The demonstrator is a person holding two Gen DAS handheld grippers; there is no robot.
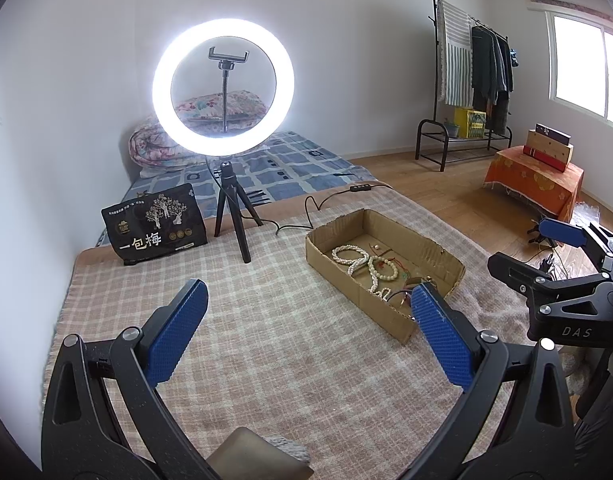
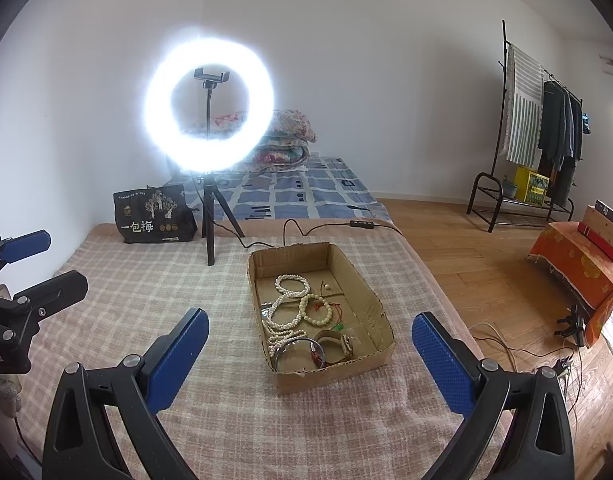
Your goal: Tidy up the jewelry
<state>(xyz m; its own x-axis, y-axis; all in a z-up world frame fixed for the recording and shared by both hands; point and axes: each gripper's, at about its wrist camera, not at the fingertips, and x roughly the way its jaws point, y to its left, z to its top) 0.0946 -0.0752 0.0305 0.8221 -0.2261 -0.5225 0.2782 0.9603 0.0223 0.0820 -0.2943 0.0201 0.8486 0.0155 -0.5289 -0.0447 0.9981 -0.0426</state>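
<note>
Hand-held gripper reads "DAS"; black bag (standing) "一包梅".

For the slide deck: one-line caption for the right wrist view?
Open right gripper hovers before a cardboard tray of bead strands, ring light behind.

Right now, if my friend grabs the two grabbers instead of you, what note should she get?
Left gripper: open, holding nothing, above the checked pink blanket.
Right gripper: open, holding nothing, aimed at the shallow brown cardboard box.
In the box: long white bead strand, cream bead bracelet, silver bangle, tan strap watch, all jumbled together.
Done: nothing is visibly sorted.
Left: untangle and arrange every piece.
</note>
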